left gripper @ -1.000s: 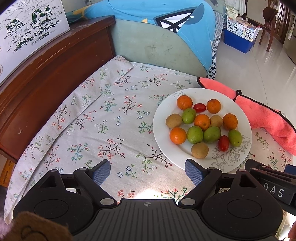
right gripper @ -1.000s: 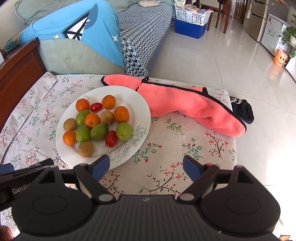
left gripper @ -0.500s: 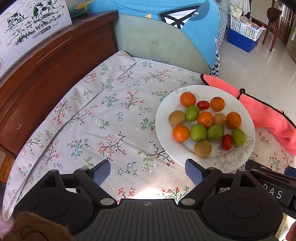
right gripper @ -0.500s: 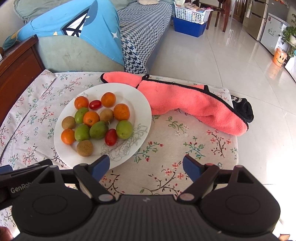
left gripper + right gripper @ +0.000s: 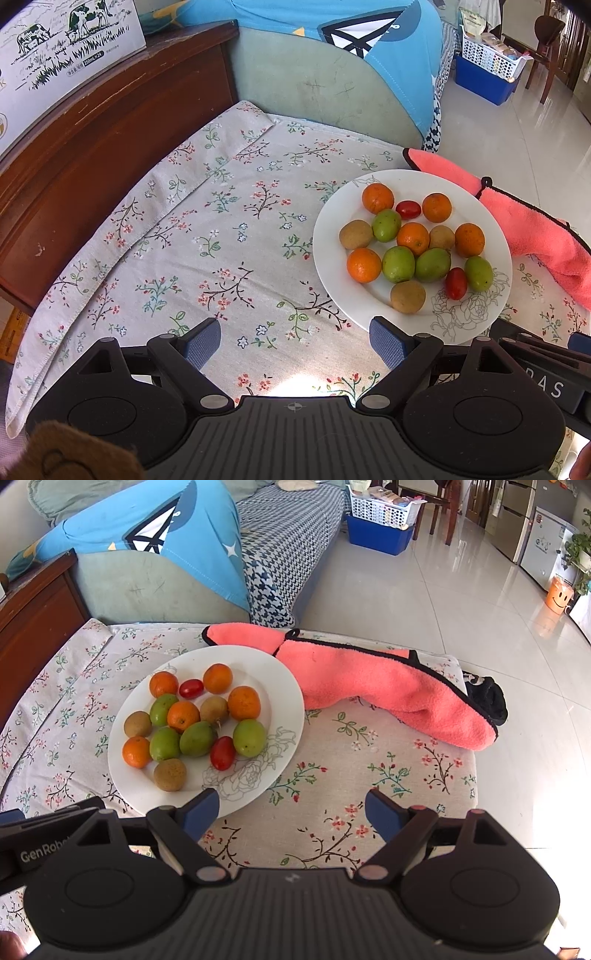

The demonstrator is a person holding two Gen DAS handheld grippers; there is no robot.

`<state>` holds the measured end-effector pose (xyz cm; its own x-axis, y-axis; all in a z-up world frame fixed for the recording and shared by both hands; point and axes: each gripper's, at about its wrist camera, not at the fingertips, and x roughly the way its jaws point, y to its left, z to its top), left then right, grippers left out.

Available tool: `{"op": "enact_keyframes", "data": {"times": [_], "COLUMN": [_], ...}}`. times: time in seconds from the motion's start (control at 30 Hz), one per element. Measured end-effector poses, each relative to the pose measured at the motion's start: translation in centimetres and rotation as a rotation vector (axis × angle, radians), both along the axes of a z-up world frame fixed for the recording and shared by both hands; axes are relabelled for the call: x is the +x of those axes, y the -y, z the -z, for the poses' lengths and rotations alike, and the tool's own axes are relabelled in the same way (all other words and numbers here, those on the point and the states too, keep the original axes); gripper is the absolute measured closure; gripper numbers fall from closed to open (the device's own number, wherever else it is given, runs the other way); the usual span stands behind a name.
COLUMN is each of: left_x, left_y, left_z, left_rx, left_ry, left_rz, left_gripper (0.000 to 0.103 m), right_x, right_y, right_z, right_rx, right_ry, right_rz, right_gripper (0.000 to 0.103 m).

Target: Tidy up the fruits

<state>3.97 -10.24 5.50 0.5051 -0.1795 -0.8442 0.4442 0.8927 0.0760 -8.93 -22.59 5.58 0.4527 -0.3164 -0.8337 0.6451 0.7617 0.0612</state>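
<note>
White plate (image 5: 334, 236) resting on a floral tablecloth (image 5: 221, 240), right of centre in the left wrist view and left of centre in the right wrist view. Heaped on it, loosely touching: five small oranges (image 5: 413, 238), four green fruits (image 5: 398, 264), three brown kiwi-like fruits (image 5: 407, 297) and two red cherry tomatoes (image 5: 456, 283). One tomato lying at the far side between two oranges, the other near the line-drawn rose on the plate's near rim, between two green fruits. Brown fruits spread out: one at the plate's left, one in the middle of the pile, one nearest the grippers.

Left gripper (image 5: 295, 338) held above bare cloth just left of the plate, blue pads wide apart, nothing between them; its right pad overlapping the plate's near rim in the picture, contact not discernible. Right gripper (image 5: 291, 808) likewise spread wide and empty, hanging over the cloth just right of the plate, its left pad in front of the plate's near edge. Each gripper's black body showing at the edge of the other's view.

Pink fleece cloth (image 5: 388, 690) with black trim lying beyond and right of the plate, its pointed end touching or tucked against the far rim. Beyond the table, a green sofa arm (image 5: 314, 85) draped with blue fabric (image 5: 166, 528). Dark wooden cabinet (image 5: 92, 147) along the left, carrying a milk carton box (image 5: 55, 48) printed with cows.
</note>
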Motion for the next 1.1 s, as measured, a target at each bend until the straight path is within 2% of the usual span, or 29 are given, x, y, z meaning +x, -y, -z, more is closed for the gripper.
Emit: {"op": "enact_keyframes", "data": {"times": [0.5, 0.67, 0.87, 1.1], "left_x": [-1.1, -1.9, -2.9, -4.0], "left_y": [-1.7, -3.2, -5.1, -6.5], "left_z": [-0.5, -1.9, -3.5, -4.3], "left_rx": [0.035, 0.039, 0.044, 0.050], "left_ry": [0.022, 0.042, 0.070, 0.087], "left_rz": [-0.006, -0.023, -0.058, -0.064], "left_gripper": [0.014, 0.014, 0.014, 0.014], "right_x": [-0.6, -1.2, -2.2, -3.6], "right_y": [-1.3, -2.3, -3.9, -5.7], "right_z": [-0.1, -1.1, -2.1, -3.4], "right_rx": [0.032, 0.036, 0.086, 0.119], "right_ry": [0.022, 0.044, 0.071, 0.092], "right_rz": [-0.054, -0.087, -0.134, -0.182], "right_gripper": [0.017, 0.017, 0.017, 0.017]}}
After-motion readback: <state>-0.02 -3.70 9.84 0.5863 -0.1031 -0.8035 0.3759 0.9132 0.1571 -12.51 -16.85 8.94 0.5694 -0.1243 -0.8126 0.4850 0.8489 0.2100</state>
